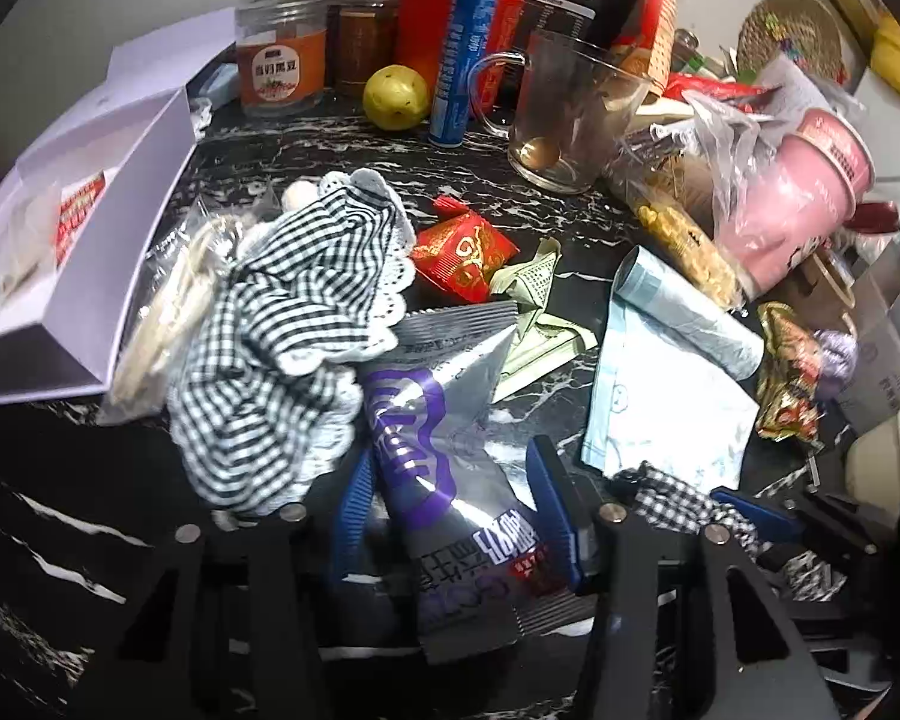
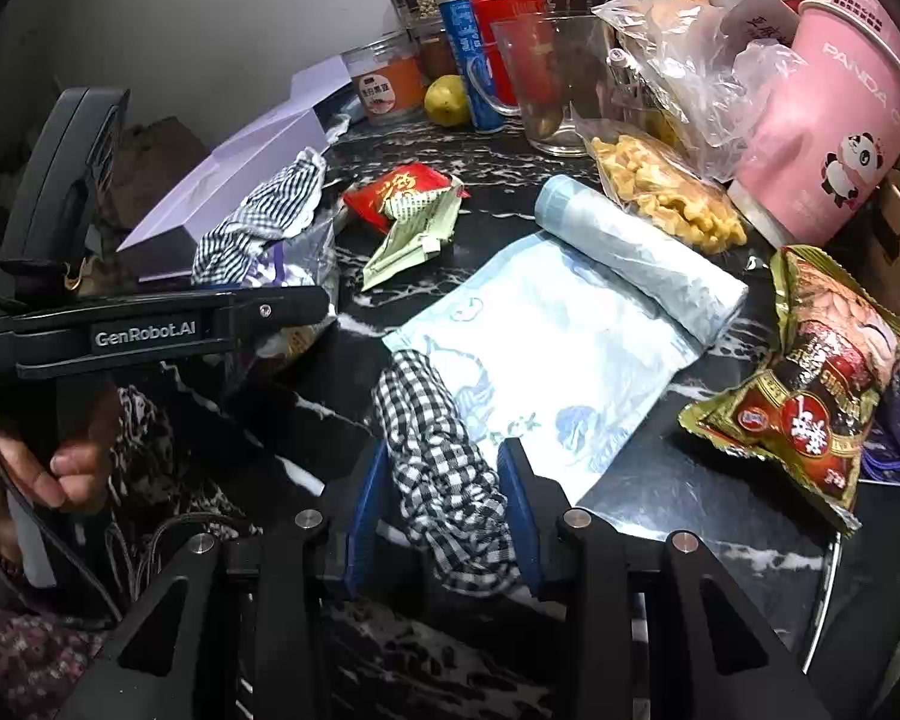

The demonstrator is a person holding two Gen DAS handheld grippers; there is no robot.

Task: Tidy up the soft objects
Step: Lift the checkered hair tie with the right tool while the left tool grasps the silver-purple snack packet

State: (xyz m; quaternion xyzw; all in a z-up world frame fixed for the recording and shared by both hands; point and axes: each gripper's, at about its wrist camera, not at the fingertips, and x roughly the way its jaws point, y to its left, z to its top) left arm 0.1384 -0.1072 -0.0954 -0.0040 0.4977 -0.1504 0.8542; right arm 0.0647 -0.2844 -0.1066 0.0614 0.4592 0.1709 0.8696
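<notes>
A black-and-white checked cloth with lace trim (image 1: 282, 324) lies crumpled on the dark marble counter; it also shows in the right wrist view (image 2: 264, 210). My left gripper (image 1: 450, 504) has its blue fingers on both sides of a silver-and-purple snack packet (image 1: 444, 456) and is shut on it. My right gripper (image 2: 444, 480) is shut on a smaller checked cloth piece (image 2: 444, 468), just over a light blue bag roll (image 2: 570, 330). That checked piece and the right gripper's fingers (image 1: 750, 510) show at the lower right of the left wrist view.
A white open box (image 1: 78, 228) sits left. A red packet (image 1: 465, 252), green wrapper (image 1: 534, 300), glass mug (image 1: 570, 114), pink panda cup (image 2: 834, 108), bag of yellow snacks (image 2: 666, 192), gold snack packet (image 2: 810, 384) and jars crowd the counter's back and right.
</notes>
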